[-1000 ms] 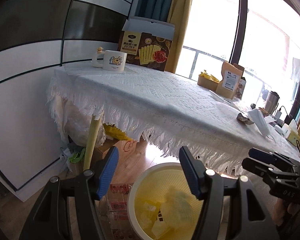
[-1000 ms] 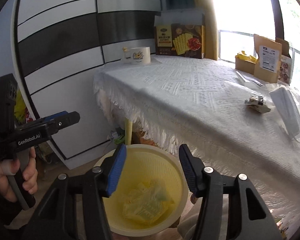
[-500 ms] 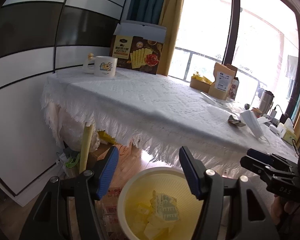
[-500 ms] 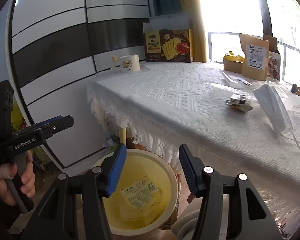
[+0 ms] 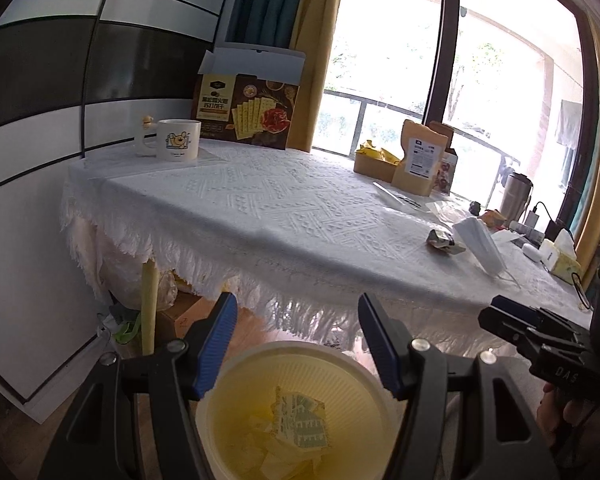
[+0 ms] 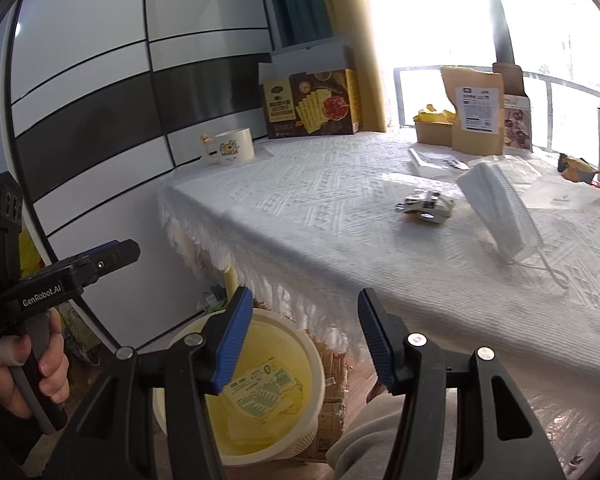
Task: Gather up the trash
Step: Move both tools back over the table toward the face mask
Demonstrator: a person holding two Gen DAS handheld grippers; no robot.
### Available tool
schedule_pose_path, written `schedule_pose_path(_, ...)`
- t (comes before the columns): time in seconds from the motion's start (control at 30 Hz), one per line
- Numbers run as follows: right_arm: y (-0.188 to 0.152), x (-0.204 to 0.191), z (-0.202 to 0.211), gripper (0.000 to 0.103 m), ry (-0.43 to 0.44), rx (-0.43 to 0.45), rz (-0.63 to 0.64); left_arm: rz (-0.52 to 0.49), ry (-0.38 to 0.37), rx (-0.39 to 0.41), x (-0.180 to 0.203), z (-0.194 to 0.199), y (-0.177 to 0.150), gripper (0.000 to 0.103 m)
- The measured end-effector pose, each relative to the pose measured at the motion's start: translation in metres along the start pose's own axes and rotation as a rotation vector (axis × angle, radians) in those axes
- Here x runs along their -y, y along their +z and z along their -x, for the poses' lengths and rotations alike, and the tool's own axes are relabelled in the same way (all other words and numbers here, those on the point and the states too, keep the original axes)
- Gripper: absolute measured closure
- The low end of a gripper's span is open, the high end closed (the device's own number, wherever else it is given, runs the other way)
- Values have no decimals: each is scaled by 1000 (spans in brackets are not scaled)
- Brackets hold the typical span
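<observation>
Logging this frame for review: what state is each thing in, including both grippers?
left gripper: open, empty
right gripper: open, empty
bin: on the floor, holds yellow wrappers
crumpled wrapper: lying on the tablecloth
face mask: lying on the tablecloth
cracker box: upright, lid flap up
mug: upright

Things on and around the white tablecloth

The fringed tablecloth serves as landmark: at its far left corner stands a white cartoon mug, and behind the mug a brown cracker box with its lid flap up leans at the wall. Along the far edge by the window sit a kraft paper pouch and, just left of it, a low cardboard box of yellow packets. Past the right end stand a steel tumbler and a tissue pack
</observation>
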State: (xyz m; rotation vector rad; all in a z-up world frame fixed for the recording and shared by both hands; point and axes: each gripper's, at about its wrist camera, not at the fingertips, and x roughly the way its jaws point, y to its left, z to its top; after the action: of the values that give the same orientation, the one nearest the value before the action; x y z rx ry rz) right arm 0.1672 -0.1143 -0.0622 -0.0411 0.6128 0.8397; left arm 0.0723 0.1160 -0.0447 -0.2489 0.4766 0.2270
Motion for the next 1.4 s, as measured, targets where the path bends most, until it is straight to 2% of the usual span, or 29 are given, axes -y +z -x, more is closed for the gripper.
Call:
schedule_pose_path(0.37, 1, 43, 25, 50, -88, 29, -23, -43, -94, 10, 48, -24, 16, 39)
schedule_pose_path(0.4, 2, 48, 27, 47, -92, 32, -28, -50, -103, 11, 54, -27, 17, 39)
schedule_pose_path(0.43, 3, 52, 30, 40, -95, 38, -34, -57, -110, 12, 59, -29, 18, 38)
schedule_pose_path(0.5, 3, 60, 35, 37, -106, 53, -43, -68, -128, 11, 69, -35, 21, 37)
schedule_pose_path(0.83, 7, 96, 44, 37, -141, 77, -55, -122, -184, 13, 111, -61, 33, 35)
schedule_pose_path(1.07, 13, 118, 44, 37, -182, 86, -53, -163, -222, -20, 135, -91, 37, 35)
schedule_pose_path(1.4, 27, 143, 27, 37, -226, 82, -47, -214, -273, -51, 169, -135, 41, 34)
